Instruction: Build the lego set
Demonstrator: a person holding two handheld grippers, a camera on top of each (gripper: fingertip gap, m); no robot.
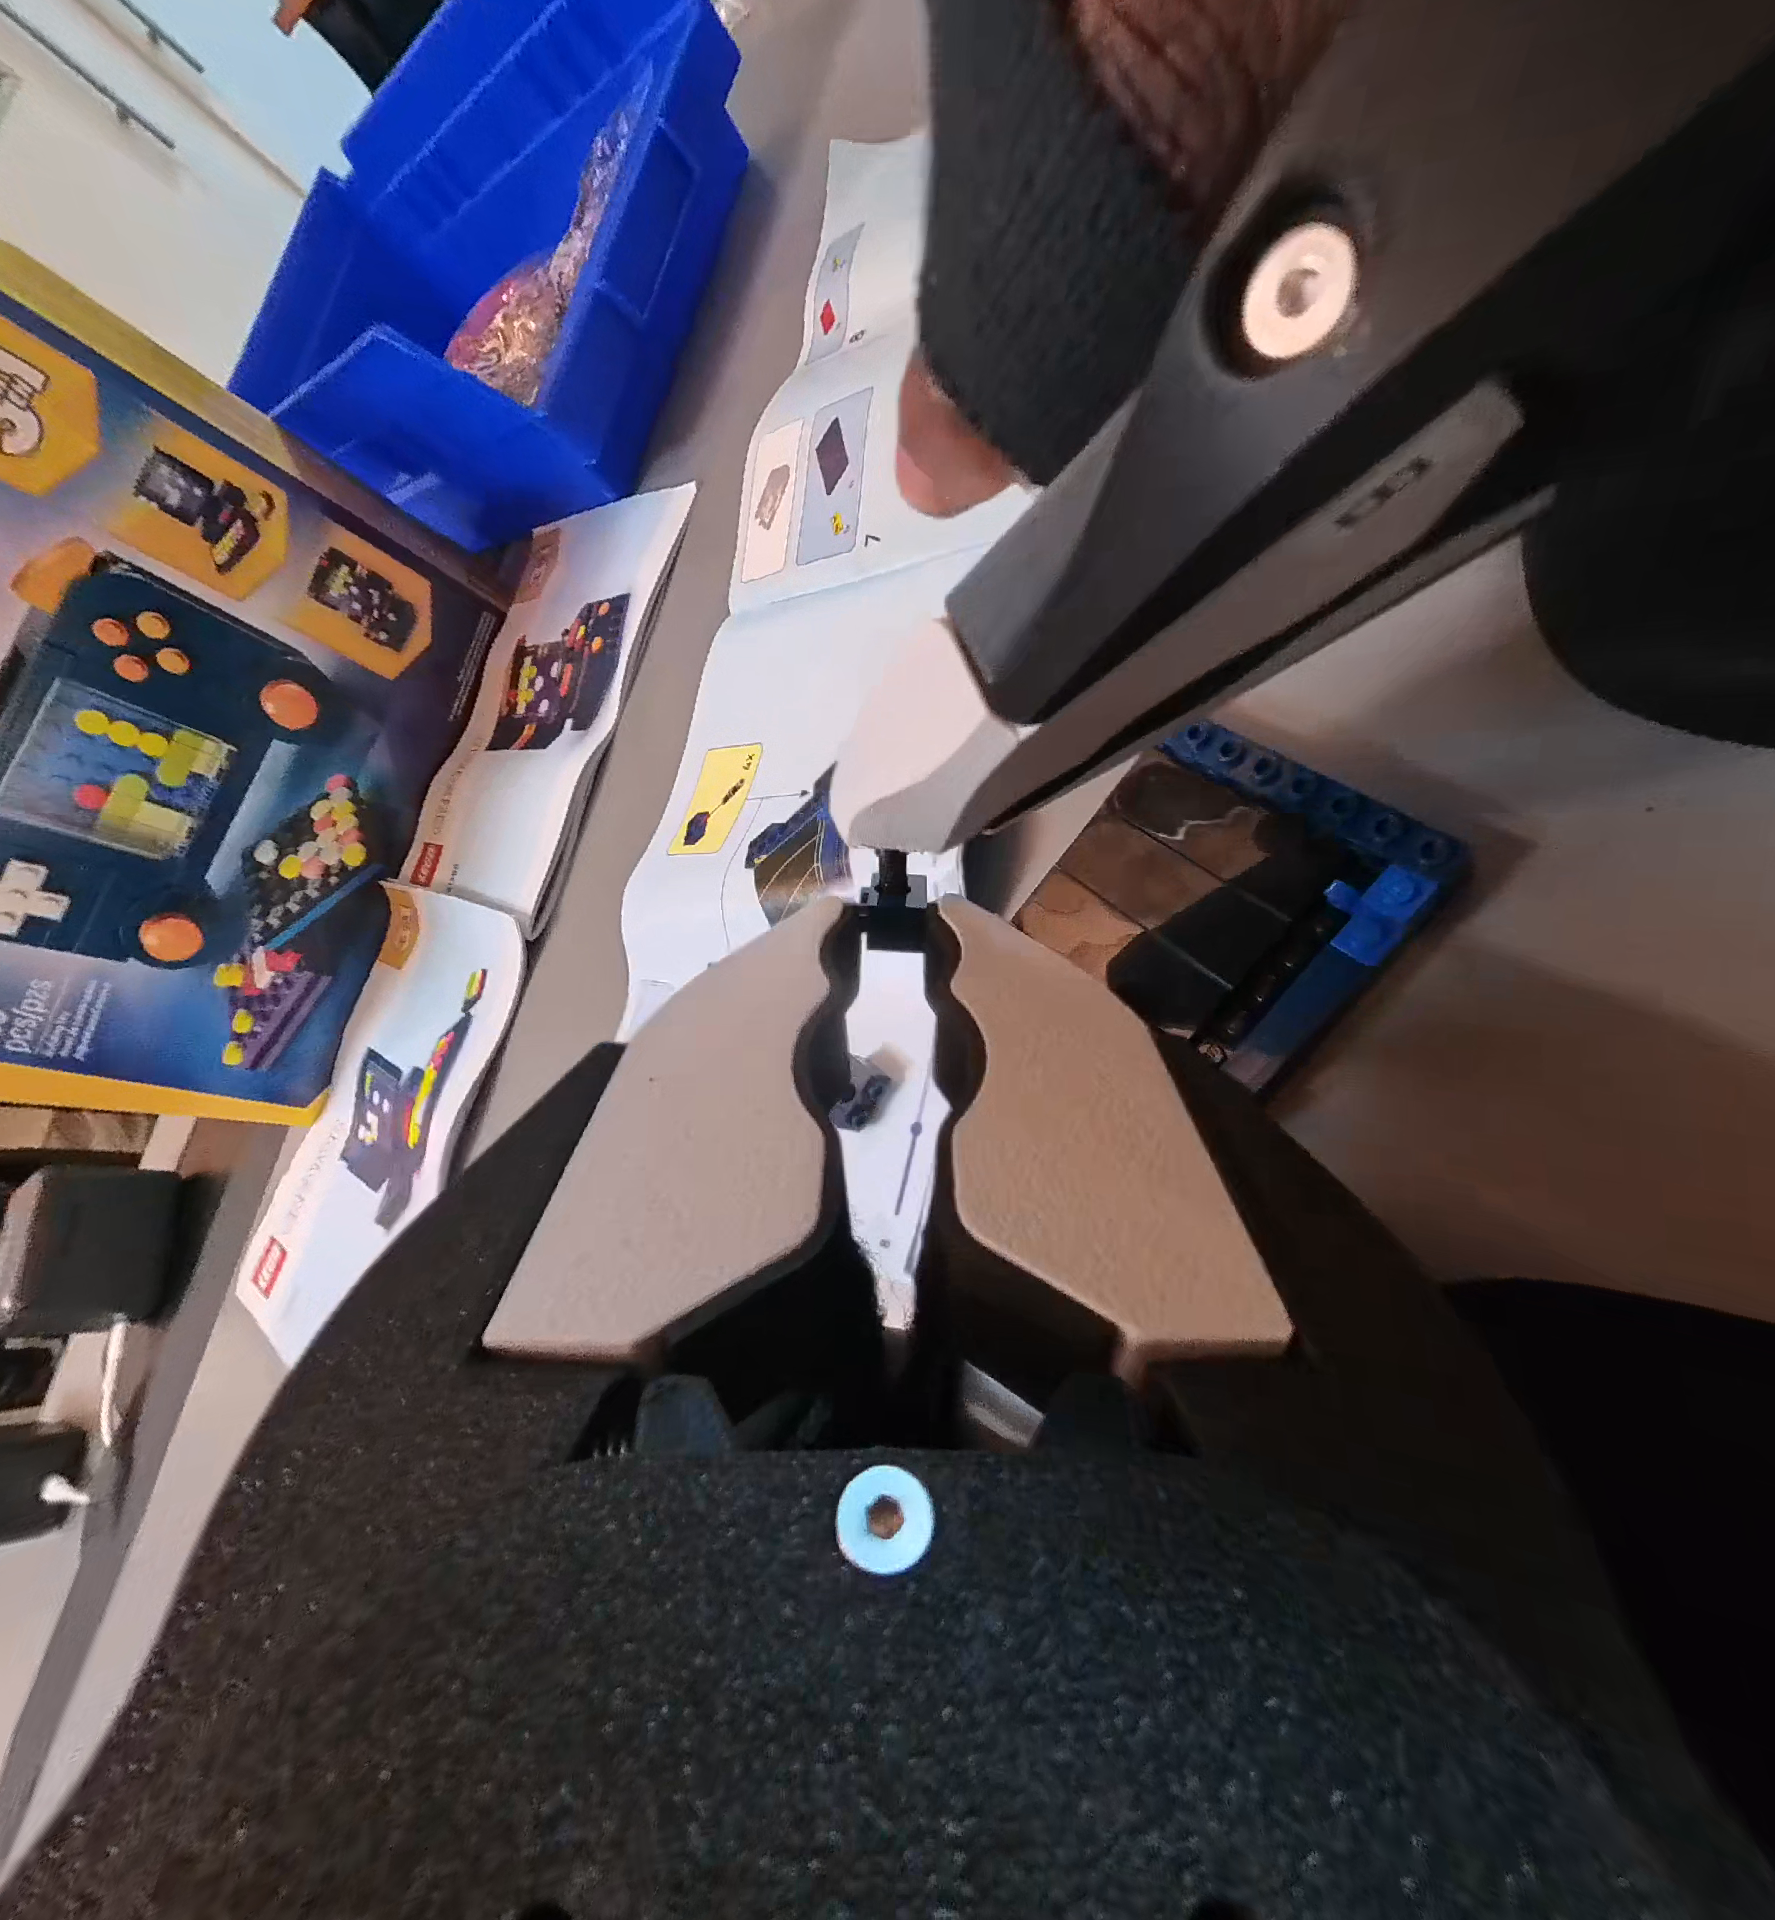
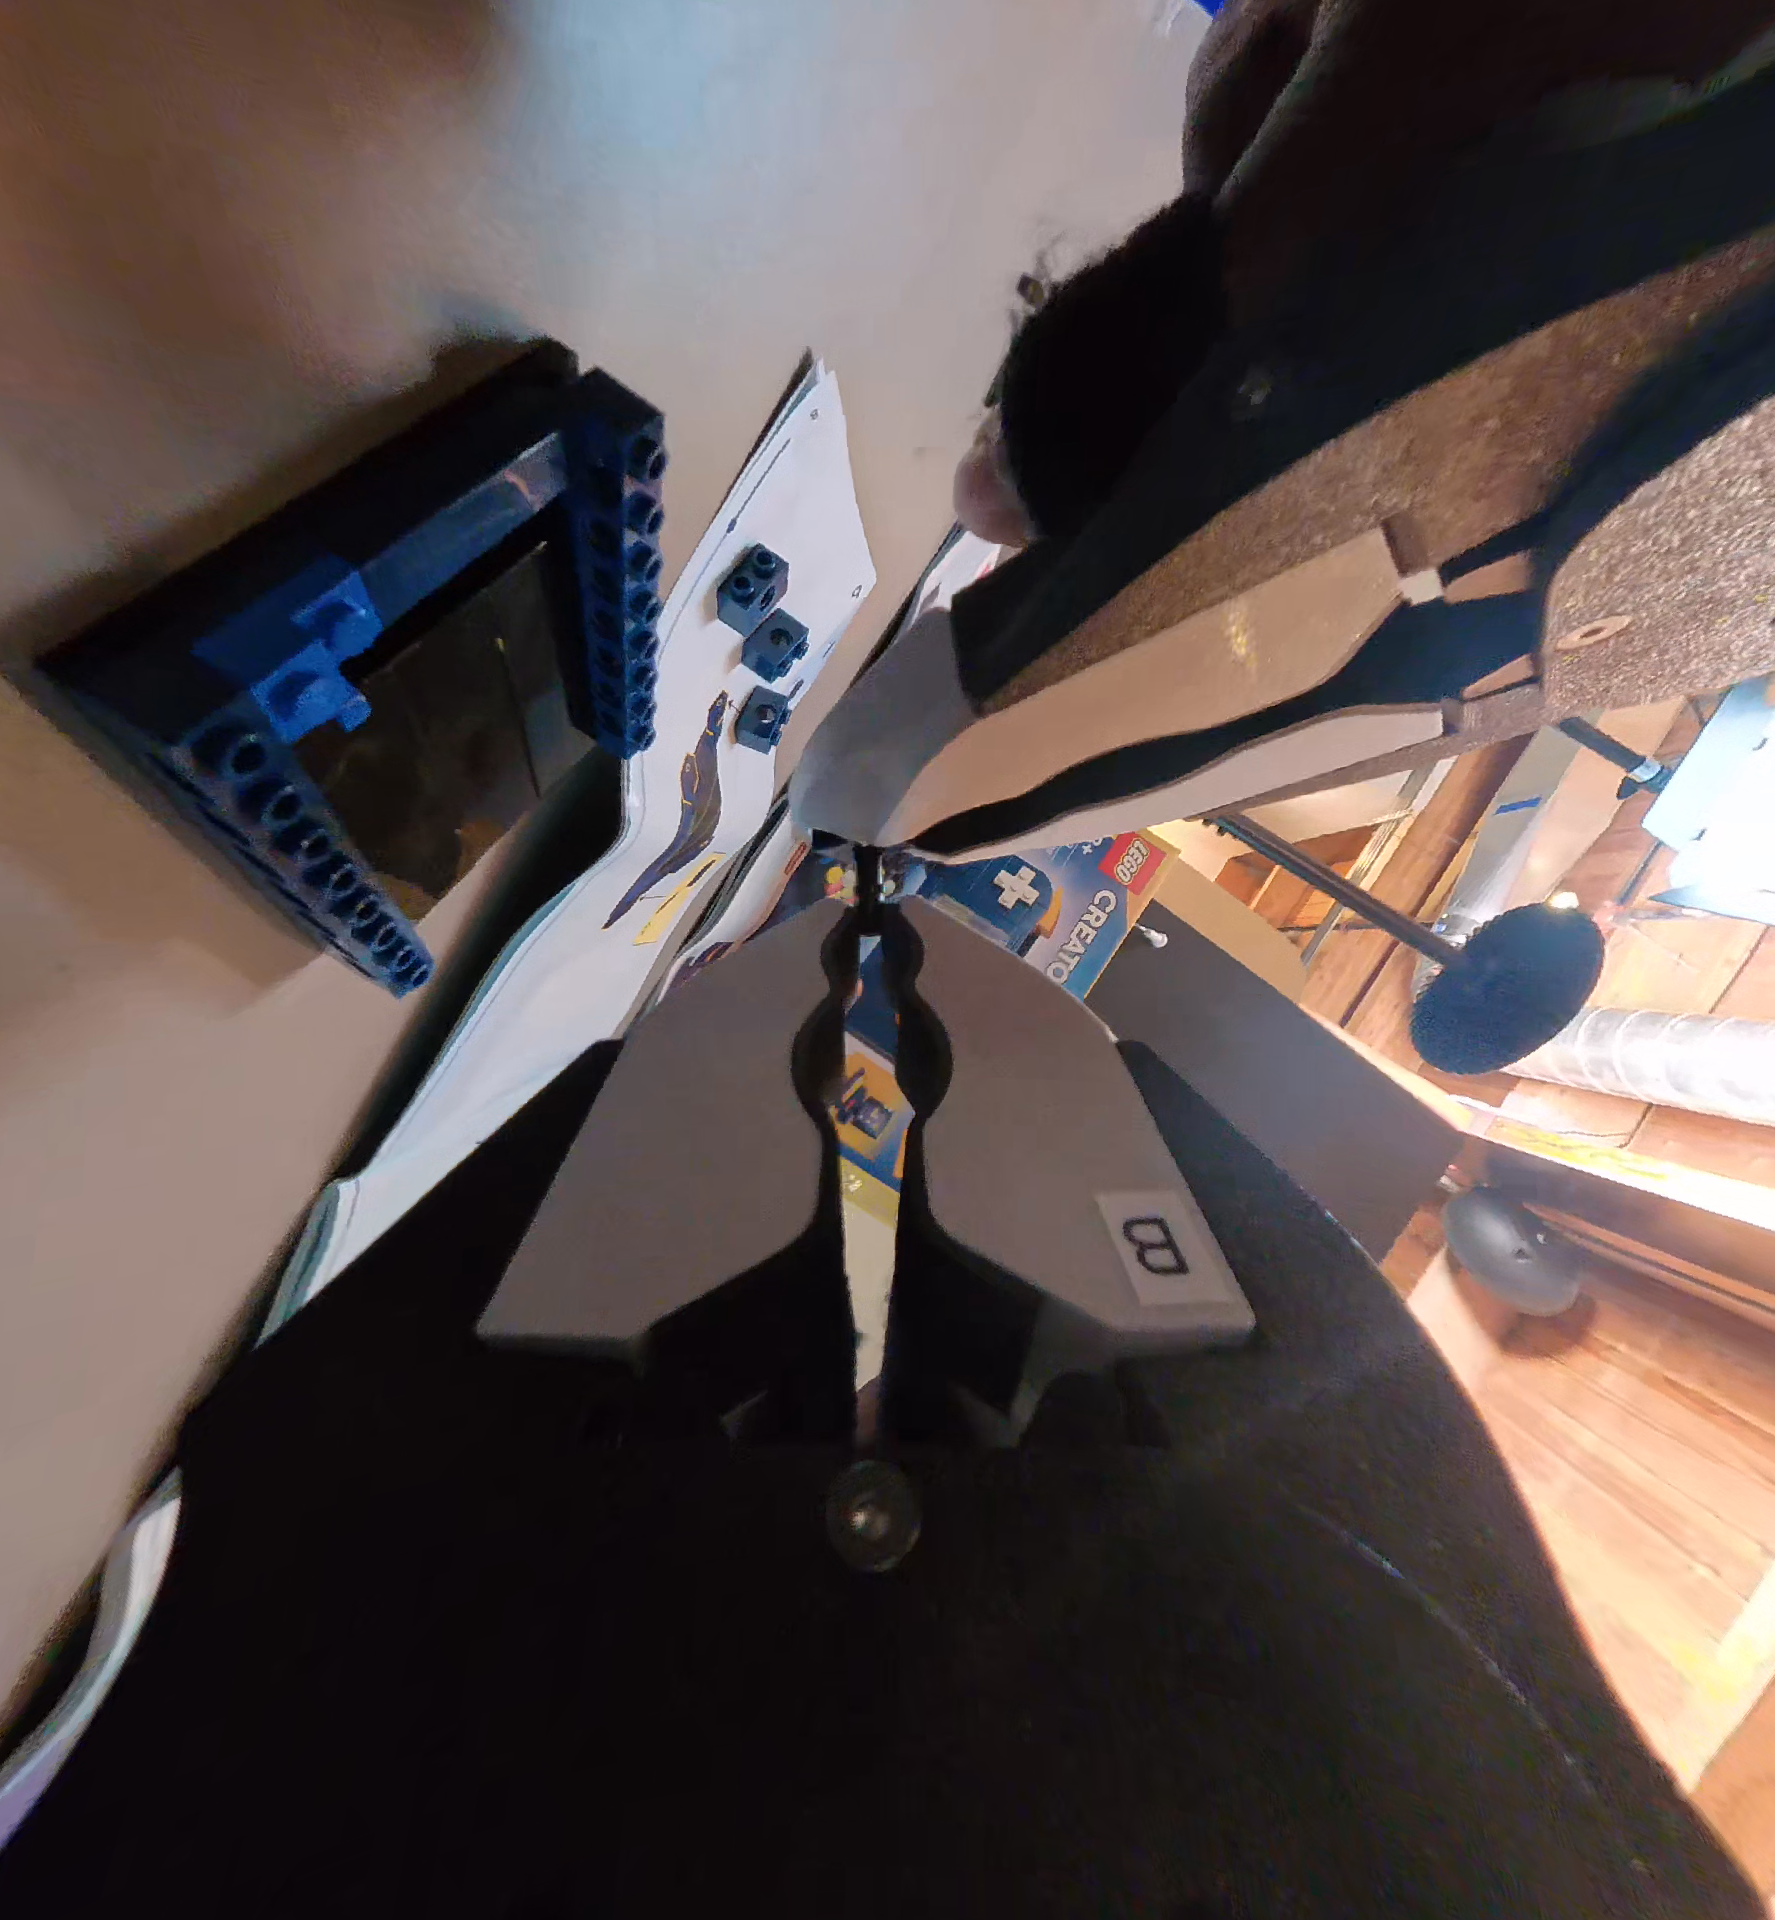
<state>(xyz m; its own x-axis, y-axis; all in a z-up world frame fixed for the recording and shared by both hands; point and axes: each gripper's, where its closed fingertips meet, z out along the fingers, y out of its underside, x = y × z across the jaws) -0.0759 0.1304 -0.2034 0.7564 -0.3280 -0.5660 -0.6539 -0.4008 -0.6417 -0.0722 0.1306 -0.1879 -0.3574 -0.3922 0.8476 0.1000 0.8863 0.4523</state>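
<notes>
left tongs (image 1: 888, 914) clamped on small black brick (image 1: 891, 928), held above open instruction booklet (image 1: 758, 717) | right tongs (image 2: 867, 894) pinching thin black pin (image 2: 867, 878), tip-to-tip with left — pin meets brick, seating unclear | three dark bricks (image 2: 763, 634) loose on booklet | blue-framed build (image 1: 1309, 894) right of the left tongs, on worktop (image 1: 1589, 1018)

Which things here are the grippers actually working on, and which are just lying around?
In use: left gripper, pinching black brick; right gripper, pinching black pin.
Lying about: blue frame, instruction booklet, set box, blue bin, loose dark bricks.
</notes>
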